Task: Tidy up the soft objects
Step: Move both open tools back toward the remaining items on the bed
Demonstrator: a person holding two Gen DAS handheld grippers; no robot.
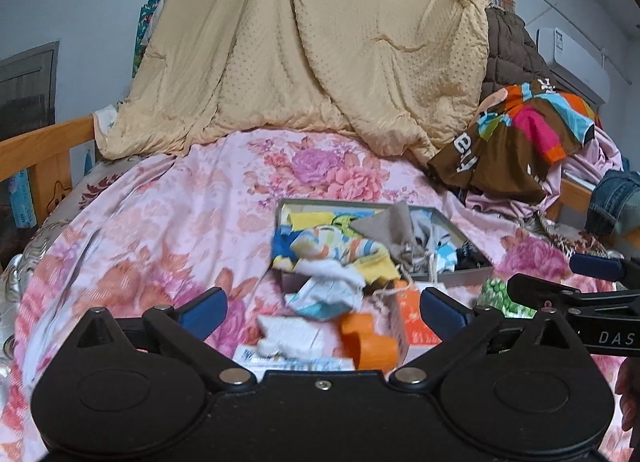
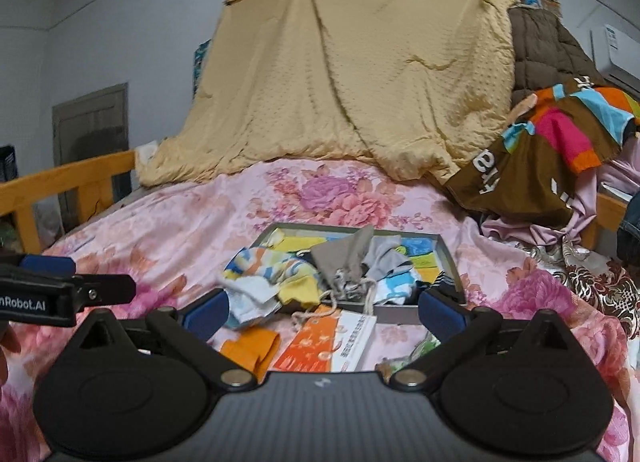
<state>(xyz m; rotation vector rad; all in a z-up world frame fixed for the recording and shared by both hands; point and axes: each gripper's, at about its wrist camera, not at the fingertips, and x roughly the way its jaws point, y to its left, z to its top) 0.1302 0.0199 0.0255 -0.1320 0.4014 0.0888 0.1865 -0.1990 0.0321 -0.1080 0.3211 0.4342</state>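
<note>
A shallow grey box (image 1: 464, 276) lies on the floral bedsheet (image 1: 160, 222), heaped with colourful socks and small cloths. A grey drawstring pouch (image 1: 388, 222) sits on top, and a striped sock (image 1: 336, 246) and a white cloth (image 1: 332, 274) spill over the near rim. My left gripper (image 1: 324, 310) is open just short of this spill, with nothing between its pads. My right gripper (image 2: 324, 314) is open too, low before the same box (image 2: 448, 262) and pouch (image 2: 344, 258). The two grippers are side by side.
An orange item (image 2: 248, 350), an orange-and-white packet (image 2: 332, 342) and a green patterned piece (image 1: 496, 294) lie in front of the box. A tan quilt (image 1: 312, 54) hangs behind, a brown multicoloured garment (image 1: 512, 142) lies at right, and a wooden rail (image 1: 44, 146) runs at left.
</note>
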